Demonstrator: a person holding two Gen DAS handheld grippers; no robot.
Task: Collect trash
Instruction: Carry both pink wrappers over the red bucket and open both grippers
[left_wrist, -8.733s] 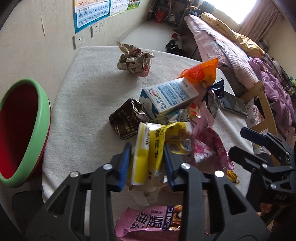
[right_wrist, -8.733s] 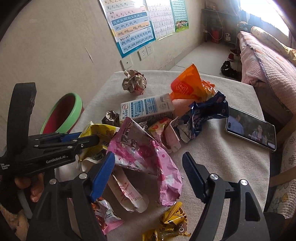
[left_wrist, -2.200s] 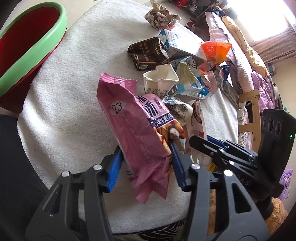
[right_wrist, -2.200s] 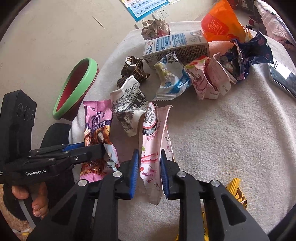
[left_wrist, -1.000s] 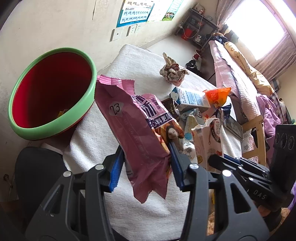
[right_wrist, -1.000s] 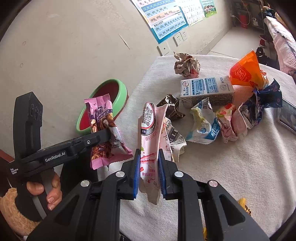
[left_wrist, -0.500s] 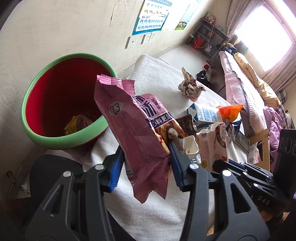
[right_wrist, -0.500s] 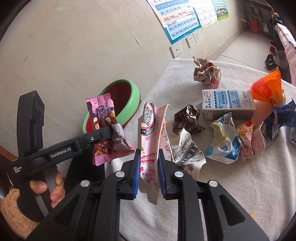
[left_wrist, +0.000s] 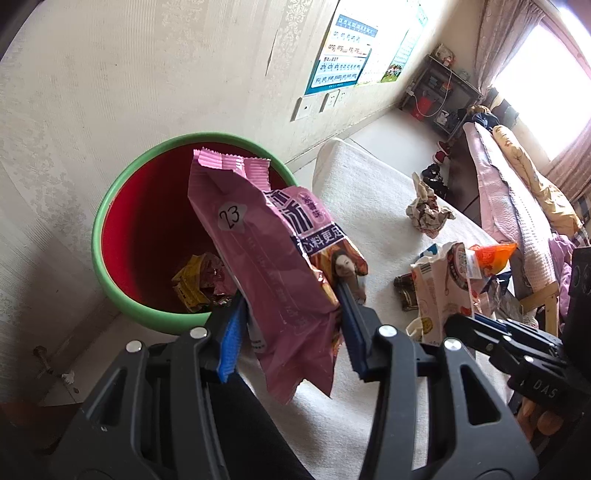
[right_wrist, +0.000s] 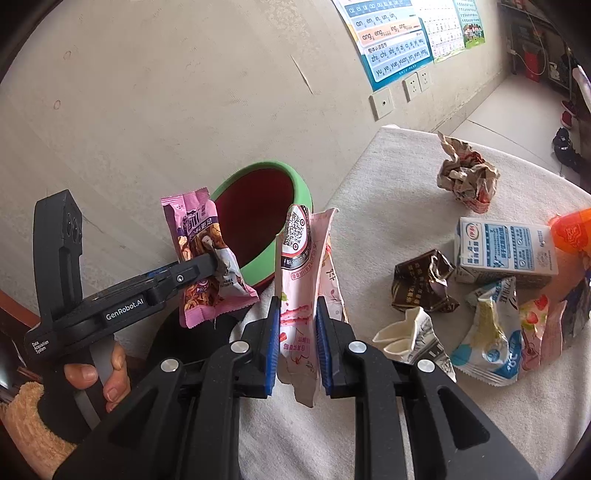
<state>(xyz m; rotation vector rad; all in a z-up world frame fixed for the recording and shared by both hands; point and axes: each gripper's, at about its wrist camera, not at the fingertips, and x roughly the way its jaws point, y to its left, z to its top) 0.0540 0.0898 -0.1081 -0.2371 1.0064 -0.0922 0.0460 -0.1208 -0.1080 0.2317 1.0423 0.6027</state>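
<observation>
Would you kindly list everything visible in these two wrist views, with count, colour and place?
Round plastic bin: 1, green rim, red inside, on the floor by the wall; some wrappers at its bottom.
Purple-pink snack bag: 1, held above the bin's near edge.
Pale pink wrapper with a QR code: 1, held upright over the table edge.
White cloth-covered table: 1, right of the bin.
Crumpled paper ball: 1, beige-brown, far side of the table.
Milk carton: 1, white and blue, lying on the table.
Crushed brown carton: 1, left of the milk carton.
Blue-white wrapper: 1, near the carton.
Wall posters: blue-edged, on the wall.
Left gripper: black, blue pads, shut on the snack bag.
Right gripper: same, shut on the pale wrapper.
</observation>
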